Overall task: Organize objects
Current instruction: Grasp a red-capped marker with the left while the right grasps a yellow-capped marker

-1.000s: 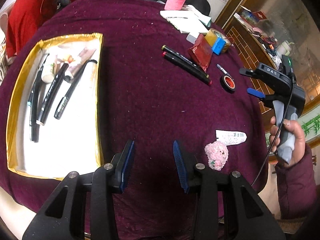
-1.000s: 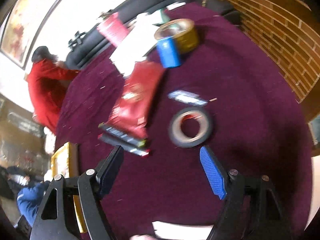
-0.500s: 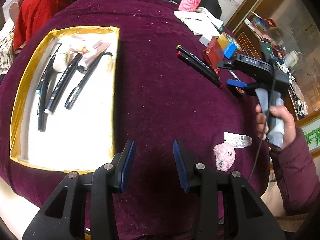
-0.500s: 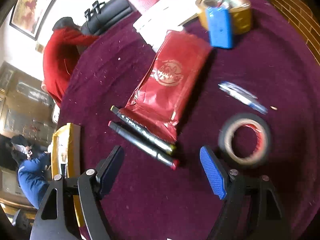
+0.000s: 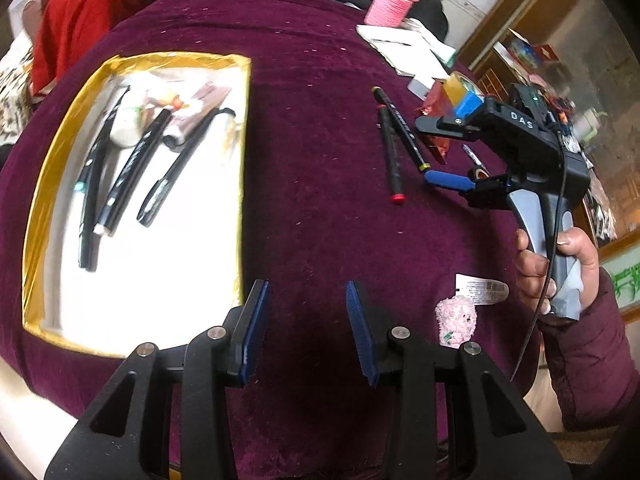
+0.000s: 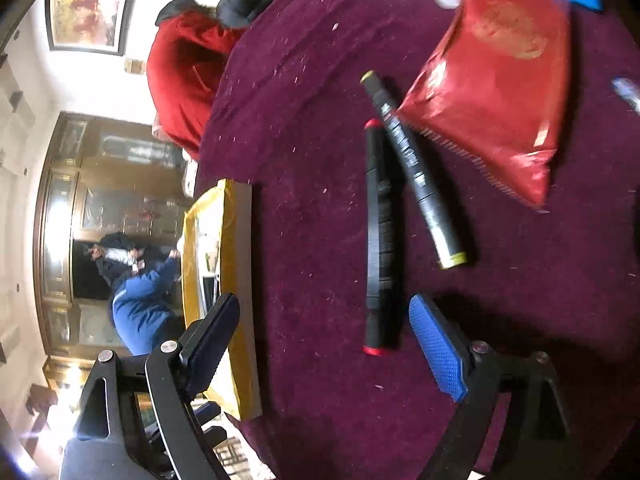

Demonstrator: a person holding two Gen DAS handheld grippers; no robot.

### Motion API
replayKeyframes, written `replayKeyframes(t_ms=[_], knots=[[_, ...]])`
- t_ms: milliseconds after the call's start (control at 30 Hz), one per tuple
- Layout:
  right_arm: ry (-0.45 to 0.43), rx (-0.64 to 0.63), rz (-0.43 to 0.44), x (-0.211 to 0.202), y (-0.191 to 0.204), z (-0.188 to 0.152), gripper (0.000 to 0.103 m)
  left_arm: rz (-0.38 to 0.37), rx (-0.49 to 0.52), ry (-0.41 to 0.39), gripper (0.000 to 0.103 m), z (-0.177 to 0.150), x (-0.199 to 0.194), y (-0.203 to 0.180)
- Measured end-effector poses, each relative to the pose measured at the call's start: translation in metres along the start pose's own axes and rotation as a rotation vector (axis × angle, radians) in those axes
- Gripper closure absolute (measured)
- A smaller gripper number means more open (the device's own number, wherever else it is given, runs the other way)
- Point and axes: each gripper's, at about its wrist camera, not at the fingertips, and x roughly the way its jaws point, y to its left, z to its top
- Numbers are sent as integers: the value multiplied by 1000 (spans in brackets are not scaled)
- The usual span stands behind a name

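Round counter draped in dark maroon velvet. At left, a gold-rimmed tray with white floor, holding several black pens and small tubes, lying lengthwise.

Right of centre, two black markers side by side on the cloth: a red-capped marker and a yellow-capped marker, touching near their far ends and splaying apart toward the camera. Just beyond them, a red foil packet, its serrated edge against the yellow-capped marker.

Right gripper held in a hand with a maroon sleeve, tilted down over the markers. Jaws wide apart, just widened further, gripping nothing. Near tip of the red-capped marker lying inside the gap, close beside the blue pad of the right-hand finger, not touching it. Yellow-capped marker ahead of that finger, outside the gap. Tray edge behind the other finger.

Left gripper hovering over bare cloth near the counter's near edge, jaws partly open, empty. Tray just left of it; a pink fuzzy toy and a white label to its right. Markers well ahead of it.

Far side: pink cup, white papers, tape roll.
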Motion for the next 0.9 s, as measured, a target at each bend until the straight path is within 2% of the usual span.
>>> replayKeyframes(t_ms=[133, 267, 367, 567, 600, 633, 767, 900], knots=[[-88, 54, -44, -26, -15, -3, 19, -27, 71, 1, 66, 19, 14, -24], [-153, 109, -90, -49, -33, -14, 19, 4, 201, -34, 66, 44, 43, -60], [-176, 129, -116, -61, -40, -20, 19, 18, 273, -42, 66, 62, 74, -83], [-225, 117, -185, -85, -44, -36, 19, 46, 368, -52, 68, 86, 115, -102], [-233, 115, -194, -88, -44, -38, 19, 51, 376, -43, 73, 88, 121, -106], [-239, 114, -201, -91, -44, -39, 19, 55, 378, -30, 90, 90, 128, -106], [-251, 106, -231, -96, -45, -44, 19, 31, 329, -32, 91, 93, 128, -99], [-232, 72, -241, -92, -42, -44, 19, 28, 313, -20, 91, 83, 119, -85]])
